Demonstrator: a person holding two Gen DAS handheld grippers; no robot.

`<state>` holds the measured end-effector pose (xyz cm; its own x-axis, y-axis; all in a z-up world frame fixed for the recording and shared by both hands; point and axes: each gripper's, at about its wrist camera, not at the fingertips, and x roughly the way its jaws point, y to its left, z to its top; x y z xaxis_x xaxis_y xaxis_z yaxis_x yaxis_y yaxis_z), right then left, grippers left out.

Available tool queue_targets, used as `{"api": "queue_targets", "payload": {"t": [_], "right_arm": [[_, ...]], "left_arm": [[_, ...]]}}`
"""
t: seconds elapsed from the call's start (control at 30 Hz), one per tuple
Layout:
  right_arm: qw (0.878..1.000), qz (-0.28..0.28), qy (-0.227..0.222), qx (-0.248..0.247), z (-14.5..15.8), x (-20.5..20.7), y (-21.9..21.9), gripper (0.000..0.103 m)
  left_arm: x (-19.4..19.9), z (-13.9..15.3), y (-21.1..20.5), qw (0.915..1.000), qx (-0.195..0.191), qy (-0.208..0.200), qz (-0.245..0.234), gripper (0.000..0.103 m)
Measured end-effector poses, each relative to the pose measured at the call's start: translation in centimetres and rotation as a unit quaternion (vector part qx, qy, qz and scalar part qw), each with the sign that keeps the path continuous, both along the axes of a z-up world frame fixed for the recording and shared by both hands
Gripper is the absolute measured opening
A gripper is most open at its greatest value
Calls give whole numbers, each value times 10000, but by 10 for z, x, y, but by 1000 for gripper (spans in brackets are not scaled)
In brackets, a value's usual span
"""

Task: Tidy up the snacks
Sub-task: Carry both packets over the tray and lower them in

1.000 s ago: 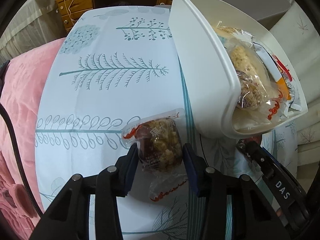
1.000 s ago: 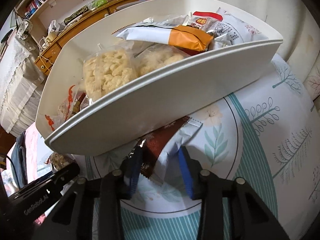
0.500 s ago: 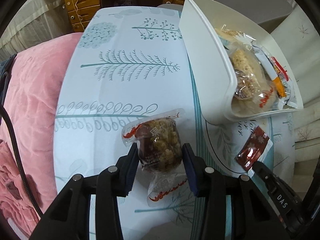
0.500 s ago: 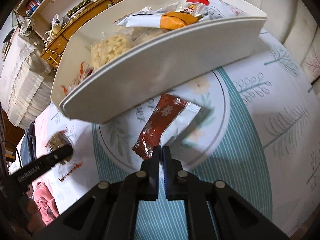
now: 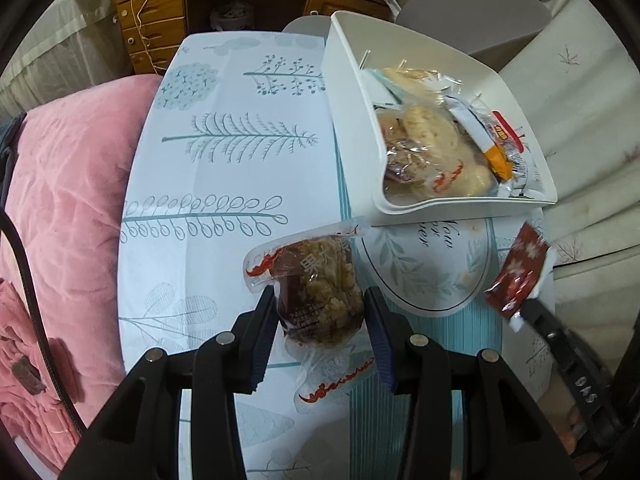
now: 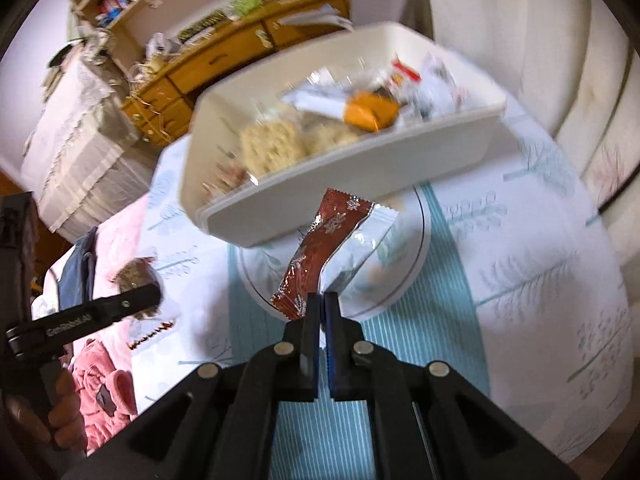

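Note:
My left gripper (image 5: 320,316) is shut on a clear-wrapped brown and yellow puffed snack (image 5: 320,288), held above the tablecloth. My right gripper (image 6: 321,307) is shut on the near edge of a red and white snowflake packet (image 6: 332,248), lifted off the table; the packet also shows in the left wrist view (image 5: 518,276). A white bin (image 5: 360,148) holding several snack packets stands beyond both, seen in the right wrist view too (image 6: 320,196). The left gripper appears in the right wrist view at the left (image 6: 132,300).
The table wears a white cloth with teal tree prints (image 5: 240,152). A pink blanket (image 5: 68,200) lies left of it. Wooden drawers (image 5: 156,12) stand behind. A cream sofa (image 6: 560,60) is to the right.
My right gripper closed on the red packet and lifted it back from under the bin's edge. Both grippers pulled back and up; the left keeps its snack.

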<state>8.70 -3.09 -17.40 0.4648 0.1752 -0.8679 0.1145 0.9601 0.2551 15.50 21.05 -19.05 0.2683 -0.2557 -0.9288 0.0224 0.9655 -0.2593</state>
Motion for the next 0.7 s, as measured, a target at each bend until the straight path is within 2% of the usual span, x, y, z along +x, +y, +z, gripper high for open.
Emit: {"api": "queue_targets", "payload": {"t": [0.27,0.47,0.7], "right_arm": [[9970,502,-568,-172,45,14,-10,2],[9944,692,-775,-210,59,33,-31,2],[9903,988,-946,-228,63,69,-57,2]], "left_arm": [[16,31,-9,9999,-101,-70,-45,42],[42,59,-25,9995,91,-304,41,42],[74,70,-52,9985,257,-417,228,42]]}}
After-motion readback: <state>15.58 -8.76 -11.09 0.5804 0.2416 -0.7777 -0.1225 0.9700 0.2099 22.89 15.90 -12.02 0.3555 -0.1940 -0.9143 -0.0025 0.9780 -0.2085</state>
